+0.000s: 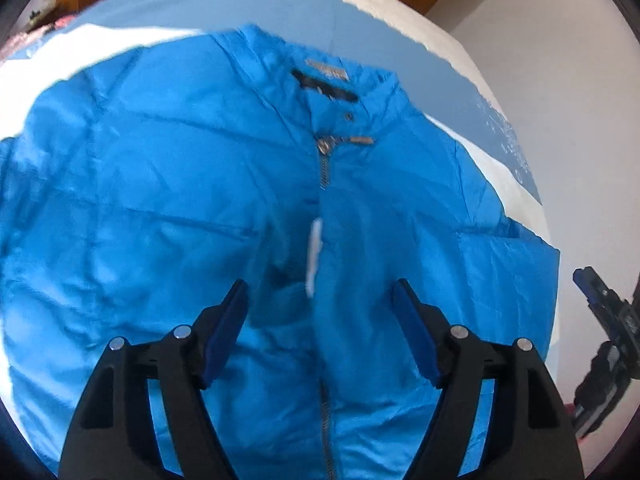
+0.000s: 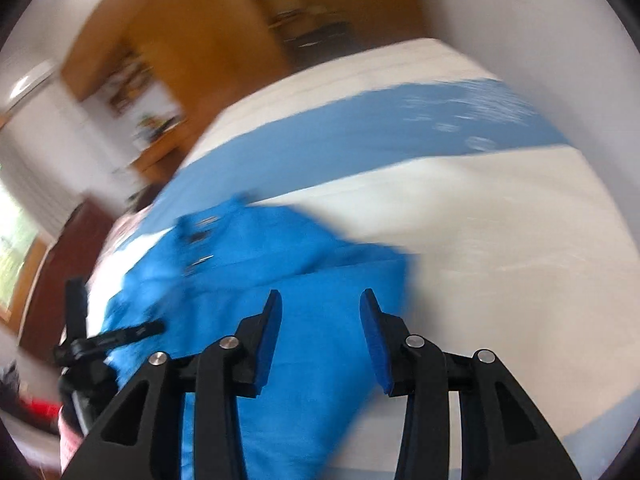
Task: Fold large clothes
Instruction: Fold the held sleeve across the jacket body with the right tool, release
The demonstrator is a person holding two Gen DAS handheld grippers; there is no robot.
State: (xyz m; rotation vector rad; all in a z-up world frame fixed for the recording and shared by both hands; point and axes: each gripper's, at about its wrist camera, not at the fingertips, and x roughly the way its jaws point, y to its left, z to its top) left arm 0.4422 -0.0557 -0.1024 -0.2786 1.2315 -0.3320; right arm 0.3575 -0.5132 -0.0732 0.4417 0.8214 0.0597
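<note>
Bright blue jacket (image 1: 200, 184) lies flat, front up, filling the left and centre of the left wrist frame, its zipper (image 1: 325, 168) running down the middle. Left gripper (image 1: 320, 300) hangs above its lower part, jaws spread, nothing between them. In the right wrist frame, the jacket (image 2: 304, 320) sits lower centre on the white and blue bed cover (image 2: 500, 232); right gripper (image 2: 320, 312) is above it, jaws apart and empty.

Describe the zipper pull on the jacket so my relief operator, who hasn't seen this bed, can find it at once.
Start at the bed, covered in white with a pale blue band, where the bright blue jacket lies front-up. Follow its centre zipper up toward the collar. The zipper pull is the small silvery metal piece at the zipper's top, just below a dark snap, unlike the white tag lower down.
</note>
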